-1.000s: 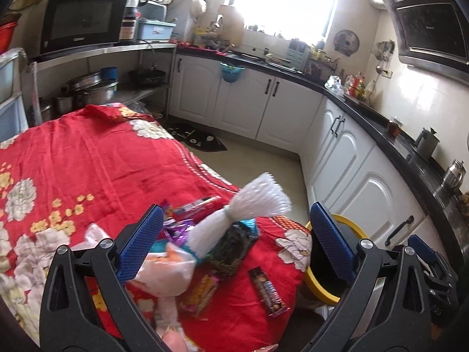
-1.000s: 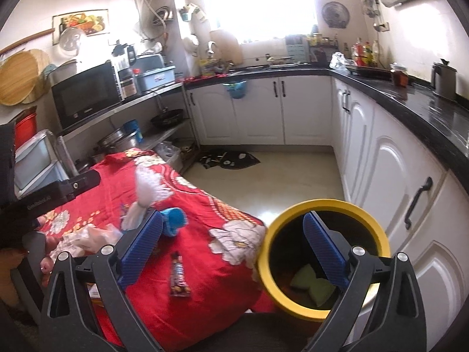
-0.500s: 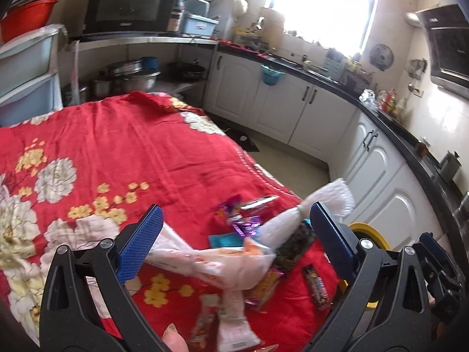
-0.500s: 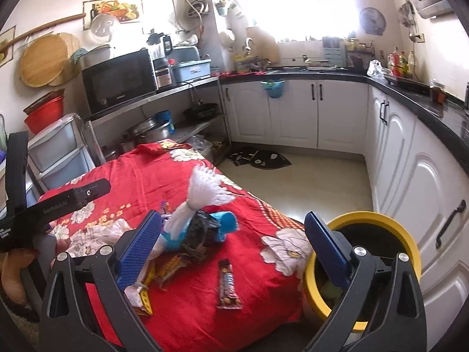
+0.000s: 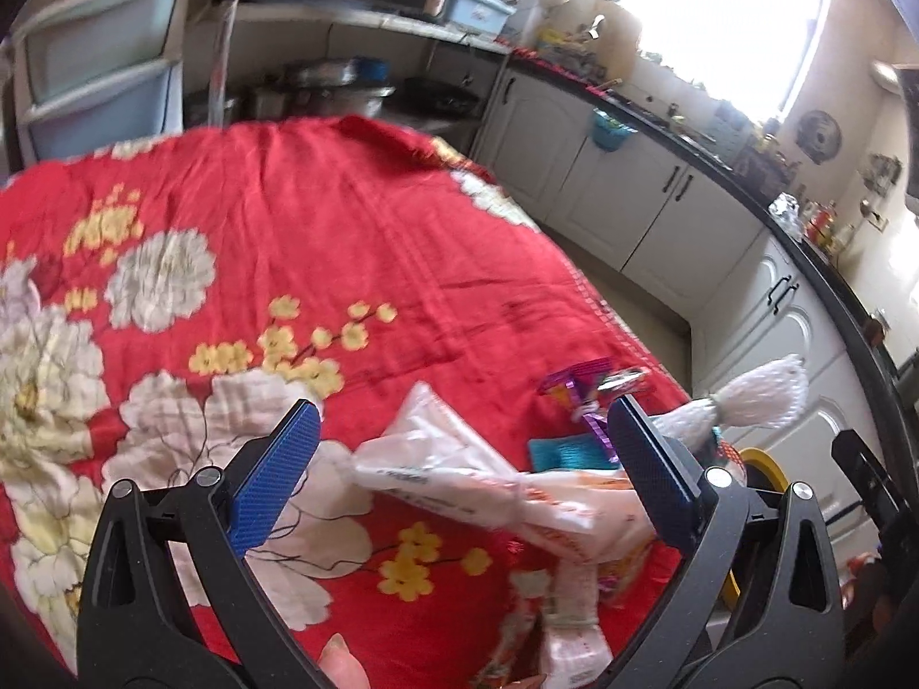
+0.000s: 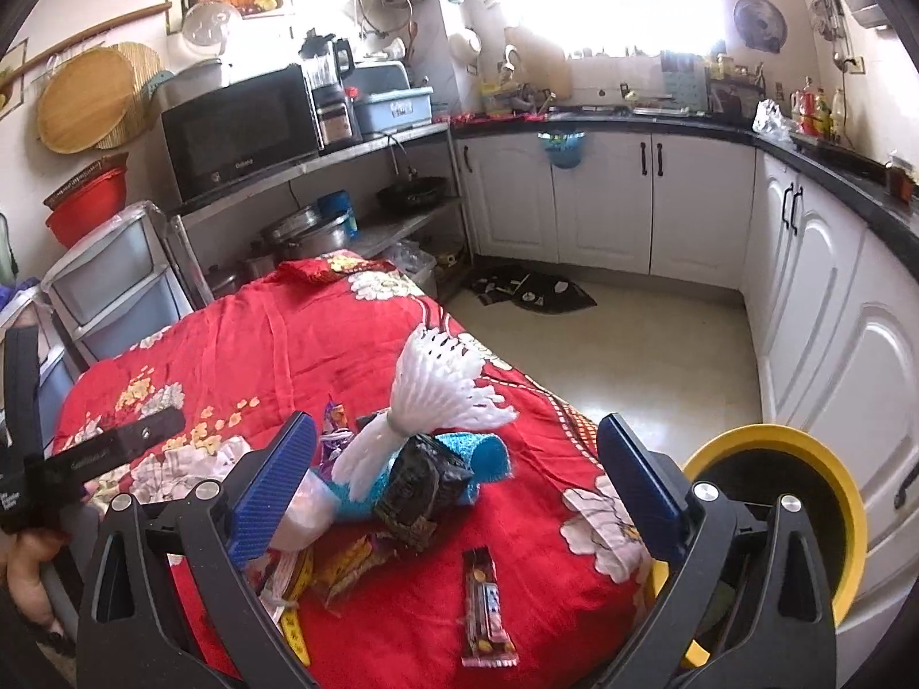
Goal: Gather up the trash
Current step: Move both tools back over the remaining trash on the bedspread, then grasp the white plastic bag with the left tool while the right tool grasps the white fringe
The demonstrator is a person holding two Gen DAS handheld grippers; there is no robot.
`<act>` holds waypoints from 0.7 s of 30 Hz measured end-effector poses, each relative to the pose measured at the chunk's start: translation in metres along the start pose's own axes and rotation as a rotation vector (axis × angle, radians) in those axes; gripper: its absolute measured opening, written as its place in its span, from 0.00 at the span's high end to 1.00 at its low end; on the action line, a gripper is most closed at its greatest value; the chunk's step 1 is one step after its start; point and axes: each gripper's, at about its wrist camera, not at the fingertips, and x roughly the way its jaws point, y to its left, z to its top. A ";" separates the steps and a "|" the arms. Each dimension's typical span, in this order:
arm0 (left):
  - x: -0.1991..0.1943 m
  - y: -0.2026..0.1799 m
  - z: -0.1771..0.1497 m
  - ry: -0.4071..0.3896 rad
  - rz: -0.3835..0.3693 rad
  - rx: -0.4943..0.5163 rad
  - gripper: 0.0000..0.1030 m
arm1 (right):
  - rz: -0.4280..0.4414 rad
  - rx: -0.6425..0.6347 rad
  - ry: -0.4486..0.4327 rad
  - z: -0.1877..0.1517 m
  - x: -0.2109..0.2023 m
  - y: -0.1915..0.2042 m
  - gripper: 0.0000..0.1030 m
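Observation:
Trash lies in a heap on the red flowered cloth (image 6: 241,344): a white foam net (image 6: 436,396), a blue sponge roll (image 6: 482,453), a black crumpled wrapper (image 6: 419,488), a brown snack bar (image 6: 485,603) and a clear plastic bag (image 5: 477,476) with purple wrappers (image 5: 591,396) behind it. My left gripper (image 5: 468,471) hangs open above the plastic bag. Over the heap's near side my right gripper (image 6: 454,476) is open and holds nothing. A yellow-rimmed bin (image 6: 798,494) stands on the floor right of the table.
White cabinets (image 6: 603,201) under a black counter run along the back and right. A shelf with a microwave (image 6: 241,126) and pots stands behind the table, plastic drawers (image 6: 115,287) at the left. A dark mat (image 6: 534,293) lies on the tiled floor.
Both grippers have swung left and back from the bin toward the table; the trash heap now sits between the right fingers, the plastic bag between the left ones. Both remain open.

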 end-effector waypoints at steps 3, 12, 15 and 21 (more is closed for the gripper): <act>0.013 0.015 -0.003 0.049 -0.018 -0.061 0.11 | 0.007 0.007 0.029 0.004 0.019 -0.001 0.08; 0.048 0.047 -0.016 0.180 -0.094 -0.248 0.11 | 0.050 0.062 0.091 0.016 0.059 -0.012 0.08; 0.057 0.054 -0.019 0.210 -0.126 -0.317 0.11 | 0.071 0.080 0.106 0.019 0.066 -0.015 0.08; 0.063 0.052 -0.019 0.218 -0.138 -0.343 0.27 | 0.104 0.078 0.131 0.020 0.073 -0.013 0.22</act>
